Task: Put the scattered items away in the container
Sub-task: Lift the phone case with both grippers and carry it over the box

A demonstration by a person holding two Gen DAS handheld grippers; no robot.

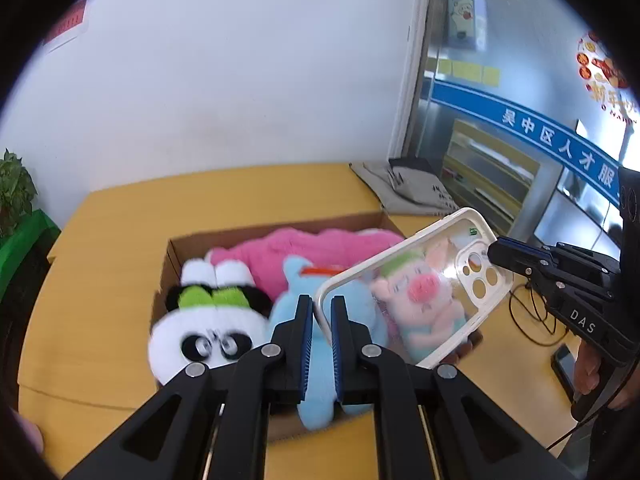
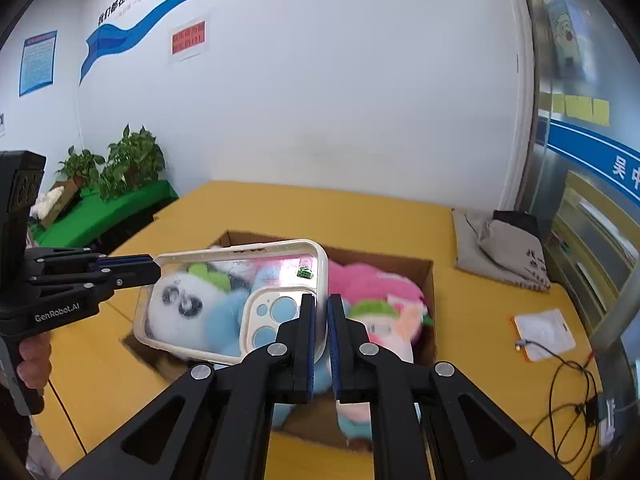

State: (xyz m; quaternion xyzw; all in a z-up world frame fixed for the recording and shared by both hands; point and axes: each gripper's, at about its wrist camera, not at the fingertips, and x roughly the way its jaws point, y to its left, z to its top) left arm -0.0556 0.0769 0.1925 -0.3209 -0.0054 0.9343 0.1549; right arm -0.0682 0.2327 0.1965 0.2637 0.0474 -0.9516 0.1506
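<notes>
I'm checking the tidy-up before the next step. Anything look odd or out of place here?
Only the clear phone case: it hangs tilted above the cardboard box of plush toys, pinched at opposite ends by the left gripper and right gripper.

Cardboard box (image 2: 430,280) mouth crowded: panda plush (image 1: 208,332), blue plush (image 1: 320,364), pink plush (image 2: 372,280), pig plush (image 2: 384,332) fill it to rim. Clear phone case (image 2: 240,300) spans above box, blocking drop path. Yellow table (image 1: 120,240) bare left of box. Right: grey pouch (image 2: 504,248), packet (image 2: 544,334), cables (image 2: 568,392).
</notes>
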